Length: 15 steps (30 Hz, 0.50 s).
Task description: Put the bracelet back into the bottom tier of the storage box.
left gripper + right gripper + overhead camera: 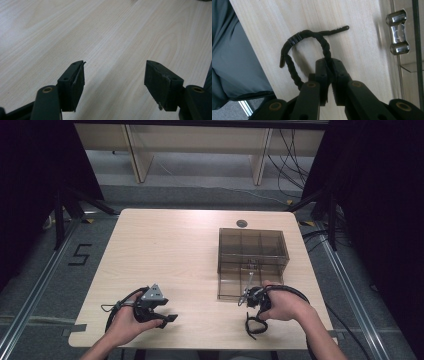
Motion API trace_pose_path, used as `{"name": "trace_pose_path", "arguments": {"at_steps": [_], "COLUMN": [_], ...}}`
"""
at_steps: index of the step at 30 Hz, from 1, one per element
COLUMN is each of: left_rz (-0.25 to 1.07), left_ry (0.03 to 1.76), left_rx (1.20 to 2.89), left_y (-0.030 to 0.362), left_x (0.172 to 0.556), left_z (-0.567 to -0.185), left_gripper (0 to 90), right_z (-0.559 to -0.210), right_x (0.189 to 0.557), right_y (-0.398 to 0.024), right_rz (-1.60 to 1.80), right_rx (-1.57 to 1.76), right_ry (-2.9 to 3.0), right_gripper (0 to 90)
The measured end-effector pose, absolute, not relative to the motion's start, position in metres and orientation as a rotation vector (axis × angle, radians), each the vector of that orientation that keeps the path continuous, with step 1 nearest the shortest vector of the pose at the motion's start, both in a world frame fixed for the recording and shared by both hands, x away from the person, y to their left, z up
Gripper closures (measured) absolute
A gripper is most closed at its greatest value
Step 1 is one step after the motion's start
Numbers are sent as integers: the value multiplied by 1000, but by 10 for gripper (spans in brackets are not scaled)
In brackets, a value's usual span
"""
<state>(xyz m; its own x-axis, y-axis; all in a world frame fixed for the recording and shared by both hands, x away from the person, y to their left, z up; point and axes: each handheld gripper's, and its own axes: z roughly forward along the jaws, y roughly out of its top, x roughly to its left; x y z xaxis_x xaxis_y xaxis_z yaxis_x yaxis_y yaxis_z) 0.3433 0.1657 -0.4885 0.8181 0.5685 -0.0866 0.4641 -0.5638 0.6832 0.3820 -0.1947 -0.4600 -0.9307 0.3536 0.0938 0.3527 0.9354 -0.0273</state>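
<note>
A light wooden table [165,255] carries a smoky transparent compartment box [252,262] on its right half, with a metal latch [397,32] on its near side. At the left near edge, the left gripper [113,82] rests with its jaws spread over bare wood. Just in front of the box, the right gripper [329,67] has its jaws pressed together on a black braided cord loop [308,37], which lies on the table near the front edge.

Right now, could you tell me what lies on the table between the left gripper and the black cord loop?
Nothing: in the high view, bare table runs from the left gripper to the black cord loop.
</note>
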Motion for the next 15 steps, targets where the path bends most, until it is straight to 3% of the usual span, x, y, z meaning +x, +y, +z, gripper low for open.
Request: {"name": "trace_pose_path", "arguments": {"at_steps": [15], "left_rz": [185], "left_ry": [754], "left_rx": [2268], "left_y": [166], "left_x": [343], "left_z": [-489], "left_gripper": [324], "right_z": [-451], "right_x": [385], "right_y": [-203], "right_rz": [1], "right_rx": [-610], "right_ry": [-2984], "right_gripper": [850]}}
